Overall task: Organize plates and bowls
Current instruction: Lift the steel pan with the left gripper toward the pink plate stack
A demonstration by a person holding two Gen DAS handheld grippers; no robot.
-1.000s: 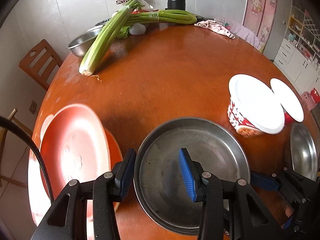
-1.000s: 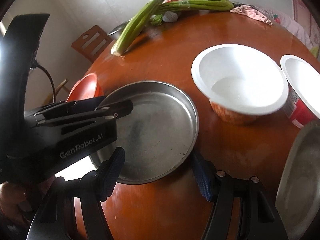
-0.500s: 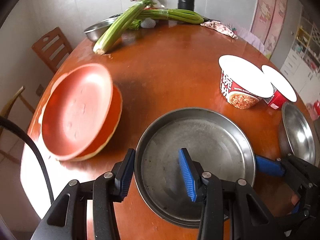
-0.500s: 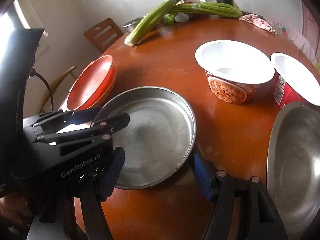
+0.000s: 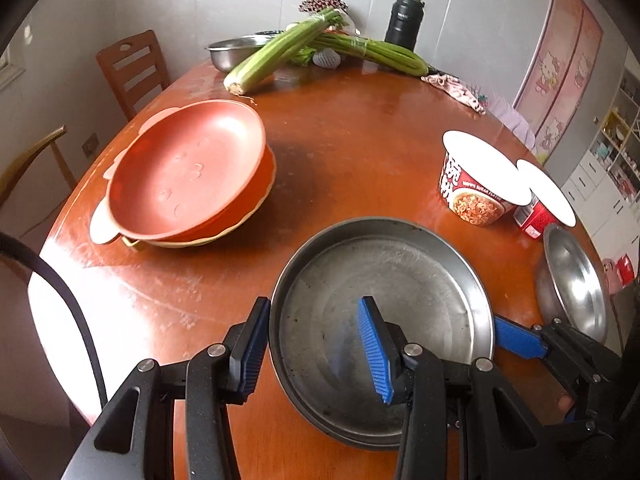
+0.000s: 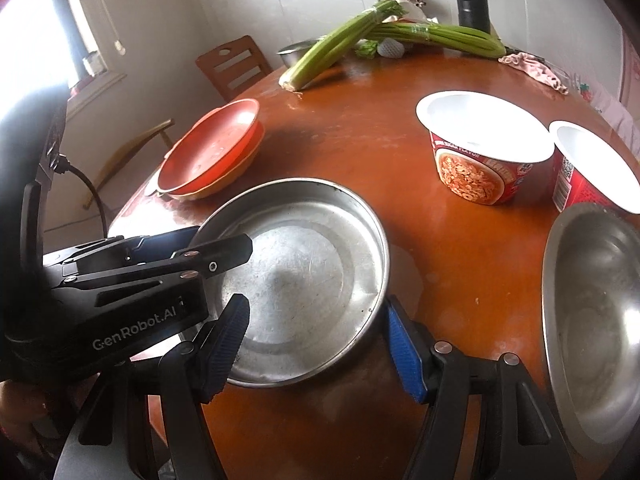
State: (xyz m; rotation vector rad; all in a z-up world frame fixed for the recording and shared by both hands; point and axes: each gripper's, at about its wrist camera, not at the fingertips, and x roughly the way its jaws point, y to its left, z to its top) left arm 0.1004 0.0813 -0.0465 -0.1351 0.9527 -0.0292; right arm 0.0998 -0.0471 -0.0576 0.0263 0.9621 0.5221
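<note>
Both grippers have drawn the steel pan (image 5: 384,320) back across the round table (image 5: 360,140); red plates (image 5: 184,176) now lie farther off. Left gripper (image 5: 316,348) straddles its left rim, right gripper (image 6: 316,344) its near edge; whether either actually pinches it is unclear.

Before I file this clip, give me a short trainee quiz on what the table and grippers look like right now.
1. Multiple choice: what sits between the fingers of the left gripper? A. the rim of the steel pan; B. a celery stalk; C. the black flask.
2. True or false: the red plates lie inside the steel pan.
3. Fill in: ___ noodle cups stand on the table.

Key: 1 A. 2 False: they are stacked apart from it, on the table. 3 Two.
</note>
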